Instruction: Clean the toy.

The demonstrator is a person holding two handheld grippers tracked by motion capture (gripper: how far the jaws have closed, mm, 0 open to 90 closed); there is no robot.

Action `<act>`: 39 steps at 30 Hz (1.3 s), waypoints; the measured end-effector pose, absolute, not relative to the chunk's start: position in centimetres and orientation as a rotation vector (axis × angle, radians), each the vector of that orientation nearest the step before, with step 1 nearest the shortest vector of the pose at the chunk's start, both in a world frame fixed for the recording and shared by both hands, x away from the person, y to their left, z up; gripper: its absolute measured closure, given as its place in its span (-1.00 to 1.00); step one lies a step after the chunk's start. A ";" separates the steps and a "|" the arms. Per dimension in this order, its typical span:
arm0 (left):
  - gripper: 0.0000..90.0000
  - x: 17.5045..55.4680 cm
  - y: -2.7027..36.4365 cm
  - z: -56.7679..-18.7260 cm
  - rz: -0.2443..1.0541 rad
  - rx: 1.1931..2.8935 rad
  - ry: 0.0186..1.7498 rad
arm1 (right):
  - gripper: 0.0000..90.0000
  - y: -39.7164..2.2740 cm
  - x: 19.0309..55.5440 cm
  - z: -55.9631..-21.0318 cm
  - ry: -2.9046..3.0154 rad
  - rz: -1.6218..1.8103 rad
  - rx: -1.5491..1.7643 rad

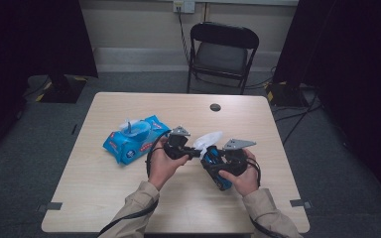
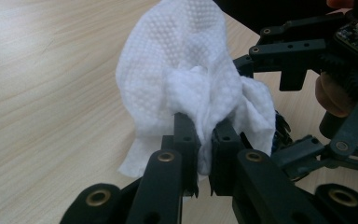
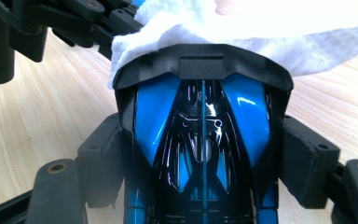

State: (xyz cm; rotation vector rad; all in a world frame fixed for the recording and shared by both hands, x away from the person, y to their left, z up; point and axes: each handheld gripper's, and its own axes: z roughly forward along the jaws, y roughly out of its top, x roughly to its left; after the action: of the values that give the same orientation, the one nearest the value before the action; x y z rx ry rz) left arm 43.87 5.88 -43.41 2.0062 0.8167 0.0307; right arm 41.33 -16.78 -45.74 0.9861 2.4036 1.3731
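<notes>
While the left gripper point(image 2: 204, 140) pinches a white wipe point(image 2: 191, 79) tight between its jaws, the cloth lies bunched over the front edge of a blue-and-black toy car point(image 3: 203, 140). That car sits lengthwise between the jaws of the right gripper point(image 3: 203, 154), whose pads press on both its flanks, so it is clamped there. In the right gripper view the wipe point(image 3: 242, 35) drapes across the car's black front rim and spills over to either side.

From the high view the two grippers meet just above the middle of the table point(image 1: 104, 198), the left gripper point(image 1: 191, 151) pointing at the right gripper point(image 1: 217, 166), with the wipe point(image 1: 207, 140) standing up between them and the car point(image 1: 214, 163) angled toward the near edge. Both hands are held close together, well inside every table edge.

Left of the hands, near but apart, lies a blue wipe pack point(image 1: 131, 141) with a sheet sticking out of its top. Bare wood stretches to the right, to the far edge and along the near left side. A dark round hole point(image 1: 215, 107) sits close to the far edge. Beyond the table stands a black folding chair point(image 1: 222, 54), well clear of it.
</notes>
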 end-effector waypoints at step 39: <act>0.86 44.8 6.2 -41.7 0.003 1.926 0.852 | -0.43 -16.9 41.3 -44.9 2.396 1.435 0.962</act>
State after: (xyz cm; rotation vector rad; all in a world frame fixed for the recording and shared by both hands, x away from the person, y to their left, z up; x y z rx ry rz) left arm 44.83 6.24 -41.69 1.9264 0.8515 0.0034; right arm 41.26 -16.89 -44.91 0.9623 2.3960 1.4347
